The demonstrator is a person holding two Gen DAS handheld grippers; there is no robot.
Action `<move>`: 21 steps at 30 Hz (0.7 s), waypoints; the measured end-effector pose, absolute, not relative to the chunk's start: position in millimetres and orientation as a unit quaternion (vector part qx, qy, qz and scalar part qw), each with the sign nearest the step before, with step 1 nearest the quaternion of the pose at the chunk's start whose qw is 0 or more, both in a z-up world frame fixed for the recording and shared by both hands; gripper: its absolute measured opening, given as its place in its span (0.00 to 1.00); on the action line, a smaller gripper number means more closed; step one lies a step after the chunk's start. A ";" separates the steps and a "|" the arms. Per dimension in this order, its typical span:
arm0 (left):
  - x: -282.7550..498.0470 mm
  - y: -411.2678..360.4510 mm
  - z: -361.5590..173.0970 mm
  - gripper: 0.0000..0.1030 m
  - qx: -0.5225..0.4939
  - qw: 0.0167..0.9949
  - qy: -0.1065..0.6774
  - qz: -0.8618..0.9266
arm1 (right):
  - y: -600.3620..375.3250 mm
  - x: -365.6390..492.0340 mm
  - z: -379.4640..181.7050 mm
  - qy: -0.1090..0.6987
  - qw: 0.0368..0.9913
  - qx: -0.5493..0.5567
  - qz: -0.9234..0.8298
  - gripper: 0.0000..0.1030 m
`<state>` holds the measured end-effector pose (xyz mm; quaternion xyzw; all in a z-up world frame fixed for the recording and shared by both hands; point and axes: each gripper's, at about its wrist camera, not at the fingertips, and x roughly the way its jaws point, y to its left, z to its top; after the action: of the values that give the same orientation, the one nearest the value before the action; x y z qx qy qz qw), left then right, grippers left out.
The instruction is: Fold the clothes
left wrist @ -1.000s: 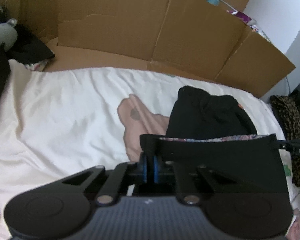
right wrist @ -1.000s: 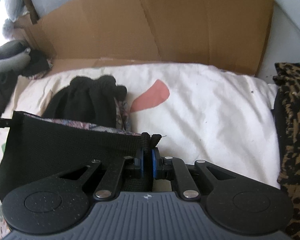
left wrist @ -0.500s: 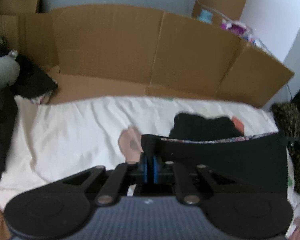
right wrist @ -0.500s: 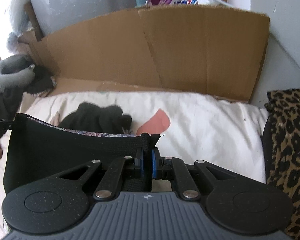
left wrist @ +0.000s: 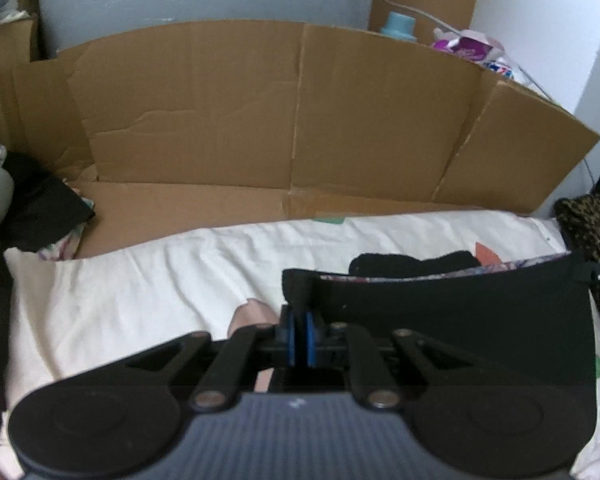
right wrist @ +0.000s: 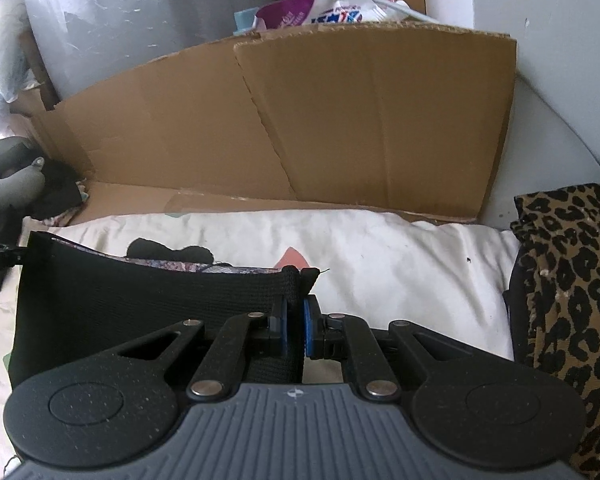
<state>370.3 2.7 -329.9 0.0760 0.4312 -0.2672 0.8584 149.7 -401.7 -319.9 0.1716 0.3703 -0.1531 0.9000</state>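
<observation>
A black garment [left wrist: 452, 320] with a wide waistband and a patterned inner edge hangs stretched between my two grippers above the white bedsheet [left wrist: 140, 280]. My left gripper [left wrist: 299, 338] is shut on its left corner. In the right wrist view my right gripper [right wrist: 294, 330] is shut on the right corner of the same black garment [right wrist: 140, 304]. The garment's lower part lies bunched on the sheet behind the taut edge [right wrist: 168, 252].
A brown cardboard wall [left wrist: 280, 112] stands along the far side of the bed. A leopard-print fabric [right wrist: 572, 280] lies at the right edge. Dark clothes and a grey plush shape [right wrist: 8, 184] sit at the far left. Bags and bottles rest behind the cardboard.
Both grippers have lifted the garment's waistband higher, and the views tilt up toward the cardboard. Less of the bunched black fabric shows above the taut edge.
</observation>
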 end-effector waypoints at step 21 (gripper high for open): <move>423.7 -29.8 -370.8 0.06 0.069 0.844 0.469 -0.251 | -424.4 175.2 -334.4 0.391 0.891 0.162 -0.167 0.06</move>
<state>423.7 -29.8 -370.8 0.0686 0.4687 -0.2507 0.8442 175.2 -424.4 -334.4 0.1620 0.3906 -0.1665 0.8908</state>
